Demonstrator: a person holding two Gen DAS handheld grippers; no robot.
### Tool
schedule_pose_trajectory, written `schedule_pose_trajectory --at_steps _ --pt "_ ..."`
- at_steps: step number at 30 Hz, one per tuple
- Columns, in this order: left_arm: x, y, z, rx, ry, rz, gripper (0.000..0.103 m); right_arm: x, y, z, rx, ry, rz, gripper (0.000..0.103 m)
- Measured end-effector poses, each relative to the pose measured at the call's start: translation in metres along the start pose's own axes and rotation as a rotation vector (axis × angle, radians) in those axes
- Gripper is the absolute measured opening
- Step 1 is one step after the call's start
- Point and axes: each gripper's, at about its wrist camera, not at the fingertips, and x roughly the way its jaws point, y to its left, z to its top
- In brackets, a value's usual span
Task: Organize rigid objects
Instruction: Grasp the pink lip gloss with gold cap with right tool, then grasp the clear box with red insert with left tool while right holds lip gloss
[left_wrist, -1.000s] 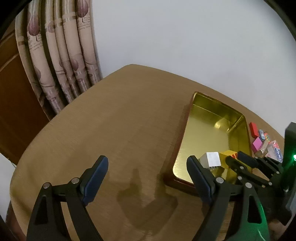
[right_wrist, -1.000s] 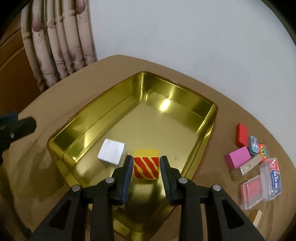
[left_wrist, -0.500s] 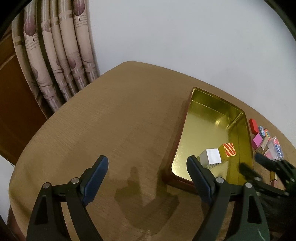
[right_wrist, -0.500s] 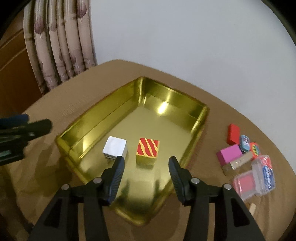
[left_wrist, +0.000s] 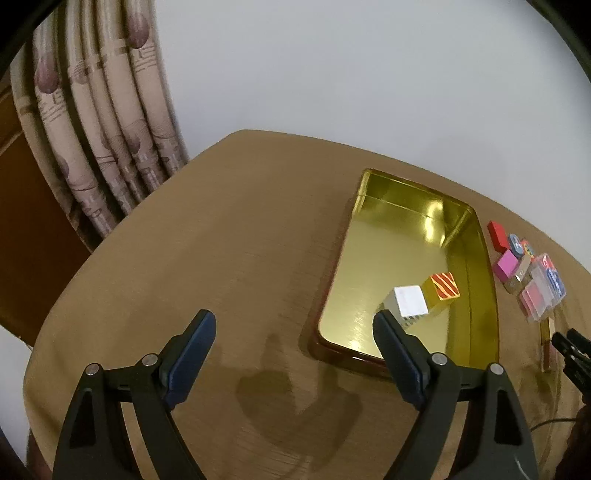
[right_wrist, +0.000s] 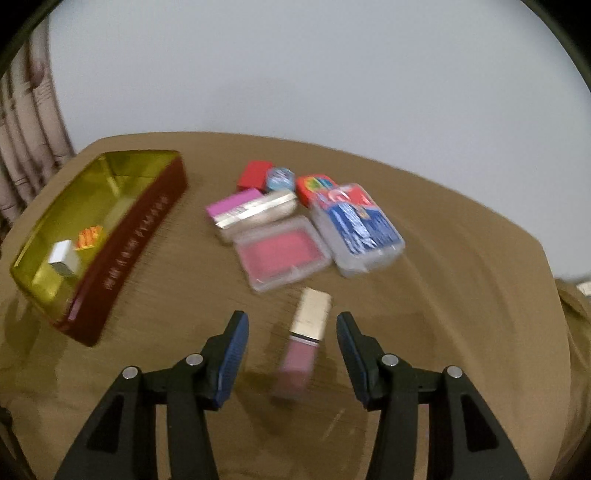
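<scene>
Left gripper, jaws wide apart and empty, over bare table. Gold tin holds white cube beside striped cube. Right gripper, jaws just opened, straddles without touching a pink tube; clutter of small boxes behind.

We can see gold lettering along the tin's dark red side, but it's too blurred to read.
</scene>
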Motion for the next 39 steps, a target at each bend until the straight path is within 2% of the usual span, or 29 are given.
schedule_pose_trajectory --at_steps 5,9,11,13,15,17,20,24,30,34,37,39 --pt "-0.002 -0.013 -0.003 0.062 -0.01 0.006 0.086 0.022 -0.006 -0.005 0.034 0.023 -0.032 0.051" --pt "-0.002 -0.026 -0.007 0.112 -0.011 -0.012 0.087 0.036 -0.012 -0.008 0.065 0.034 -0.018 0.051" --pt "-0.002 -0.035 -0.012 0.152 -0.006 -0.017 0.087 0.036 -0.014 -0.01 0.066 0.011 -0.002 0.05" --pt "-0.003 -0.047 -0.017 0.198 -0.003 -0.038 0.087 0.036 -0.014 -0.012 0.037 -0.006 0.014 0.04" --pt "-0.005 -0.059 -0.021 0.231 -0.01 -0.041 0.087 0.033 -0.014 -0.016 0.015 -0.02 0.039 0.025" --pt "-0.007 -0.073 -0.026 0.27 -0.012 -0.081 0.087 0.031 -0.017 -0.018 -0.004 -0.032 0.05 0.02" --pt "-0.012 -0.097 -0.033 0.338 -0.015 -0.122 0.087 0.027 -0.03 -0.023 0.006 -0.043 0.074 0.02" --pt "-0.018 -0.14 -0.035 0.428 -0.016 -0.194 0.087 0.027 -0.06 -0.03 0.023 -0.055 0.04 0.02" --pt "-0.016 -0.22 -0.03 0.527 0.011 -0.349 0.087 0.021 -0.108 -0.046 0.048 -0.071 -0.04 0.02" --pt "0.001 -0.263 -0.023 0.576 0.08 -0.442 0.087 0.021 -0.118 -0.049 0.073 -0.077 -0.015 0.02" --pt "0.024 -0.287 -0.016 0.583 0.156 -0.485 0.087 0.02 -0.116 -0.049 0.065 -0.077 -0.023 0.02" --pt "0.038 -0.296 -0.014 0.603 0.182 -0.482 0.087 0.018 -0.12 -0.051 0.072 -0.078 -0.013 0.02"
